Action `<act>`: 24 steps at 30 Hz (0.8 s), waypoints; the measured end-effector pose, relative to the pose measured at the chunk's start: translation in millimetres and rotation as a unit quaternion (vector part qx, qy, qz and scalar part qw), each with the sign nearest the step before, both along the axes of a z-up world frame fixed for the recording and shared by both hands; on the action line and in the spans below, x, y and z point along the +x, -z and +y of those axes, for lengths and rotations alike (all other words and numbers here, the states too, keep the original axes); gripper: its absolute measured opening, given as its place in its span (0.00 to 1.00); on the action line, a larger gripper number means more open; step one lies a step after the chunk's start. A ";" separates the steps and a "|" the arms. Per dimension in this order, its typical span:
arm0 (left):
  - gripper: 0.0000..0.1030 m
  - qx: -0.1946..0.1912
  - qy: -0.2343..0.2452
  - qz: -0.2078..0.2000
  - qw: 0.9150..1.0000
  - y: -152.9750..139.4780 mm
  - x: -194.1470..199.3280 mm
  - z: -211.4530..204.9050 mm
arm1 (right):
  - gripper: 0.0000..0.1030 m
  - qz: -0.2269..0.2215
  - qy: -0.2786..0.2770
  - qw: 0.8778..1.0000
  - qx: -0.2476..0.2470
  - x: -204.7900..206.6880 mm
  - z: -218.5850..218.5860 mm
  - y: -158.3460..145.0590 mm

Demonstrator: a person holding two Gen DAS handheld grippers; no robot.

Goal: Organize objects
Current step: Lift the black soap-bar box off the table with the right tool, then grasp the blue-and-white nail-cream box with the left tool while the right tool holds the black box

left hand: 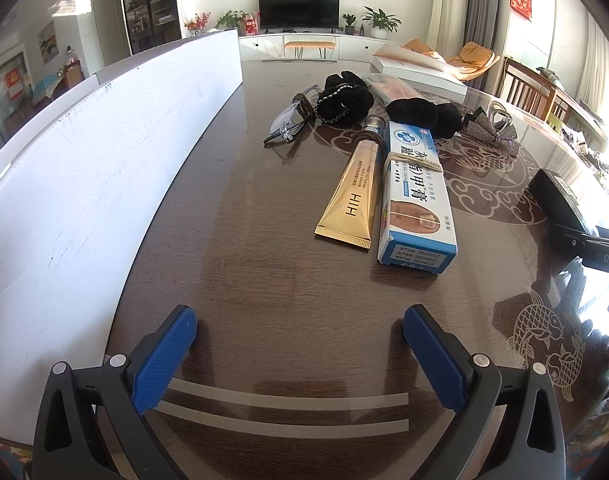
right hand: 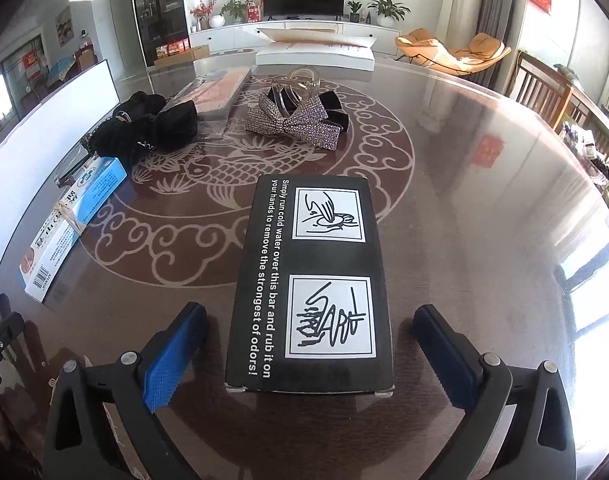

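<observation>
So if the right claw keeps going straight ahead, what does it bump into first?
Most likely the black box. It lies flat on the table, right between the open right claw and ahead of it; the sparkly bow clip sits farther back.

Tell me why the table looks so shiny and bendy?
Right wrist view: window light glares off the glossy table, washing out its right side; the black box stays sharp. Left wrist view: the fisheye lens bends the white board into a curve.

My left gripper (left hand: 300, 332) tilts down toward the tabletop, its blue pads spread wide with nothing between them; my right gripper (right hand: 310, 330) tilts down likewise, its pads standing clear on both sides of the black box (right hand: 310, 280).
</observation>
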State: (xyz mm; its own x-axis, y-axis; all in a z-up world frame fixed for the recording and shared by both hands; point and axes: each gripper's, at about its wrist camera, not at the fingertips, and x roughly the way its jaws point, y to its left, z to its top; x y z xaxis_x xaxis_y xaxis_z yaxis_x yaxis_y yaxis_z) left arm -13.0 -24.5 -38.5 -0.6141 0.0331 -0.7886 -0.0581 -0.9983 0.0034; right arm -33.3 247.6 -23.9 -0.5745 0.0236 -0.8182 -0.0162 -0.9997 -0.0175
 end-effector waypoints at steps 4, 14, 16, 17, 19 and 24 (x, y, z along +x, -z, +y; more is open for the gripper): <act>1.00 0.000 0.000 0.000 1.000 0.0 0.1 0.0 | 1.00 -0.001 0.000 1.000 -0.002 0.2 -0.1 0.1; 1.00 0.007 -0.012 -0.024 1.000 -3.8 0.0 -11.9 | 1.00 0.000 0.001 1.000 0.000 0.9 -0.8 -0.2; 1.00 0.035 -0.015 -0.015 0.999 -9.4 4.3 -18.2 | 1.00 0.001 0.001 1.000 0.003 2.1 -1.3 -0.7; 1.00 0.050 -0.012 -0.003 0.999 -14.5 8.1 -18.8 | 1.00 0.002 0.001 1.000 0.005 2.6 -2.3 -1.0; 1.00 0.064 0.000 0.021 0.998 -24.4 12.6 -11.7 | 1.00 0.005 0.001 1.000 0.013 3.2 -3.1 -2.1; 0.97 0.036 0.054 0.024 0.998 -32.1 -14.3 37.9 | 1.00 0.012 0.000 0.999 0.033 5.1 -7.8 -3.7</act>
